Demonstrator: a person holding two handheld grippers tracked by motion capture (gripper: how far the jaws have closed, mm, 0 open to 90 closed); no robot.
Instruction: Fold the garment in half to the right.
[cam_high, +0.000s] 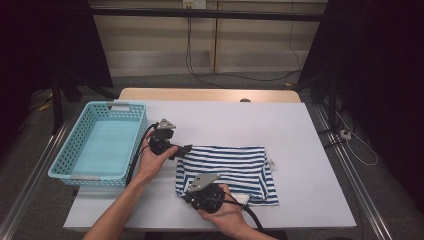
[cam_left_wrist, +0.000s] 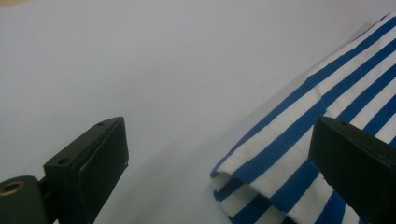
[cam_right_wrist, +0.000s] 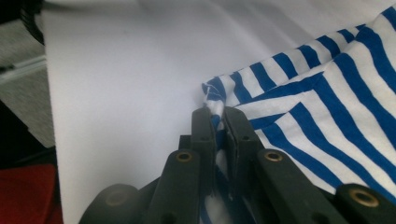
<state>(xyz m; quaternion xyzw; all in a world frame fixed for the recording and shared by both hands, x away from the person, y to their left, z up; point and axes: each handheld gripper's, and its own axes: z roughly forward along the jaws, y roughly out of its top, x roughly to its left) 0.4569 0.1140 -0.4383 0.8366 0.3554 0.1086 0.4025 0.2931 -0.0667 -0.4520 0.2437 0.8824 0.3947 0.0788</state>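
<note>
My right gripper (cam_right_wrist: 219, 122) pinches the near-left corner of the blue-and-white striped cloth garment (cam_high: 235, 170), which lies mid-frame on the white table (cam_high: 300, 130). My left gripper (cam_left_wrist: 219, 154) is spread wide around the far-left corner. I think that thin pinch could slip if I lift before the left one closes.

The right gripper (cam_right_wrist: 219, 123) and hand cover the near-left corner of the blue-and-white striped cloth garment (cam_high: 235, 167), and its small white tag (cam_high: 272, 163) is way too tiny to read.

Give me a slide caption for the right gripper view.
Right gripper pinching a corner of the blue-and-white striped cloth on the white table.
</note>
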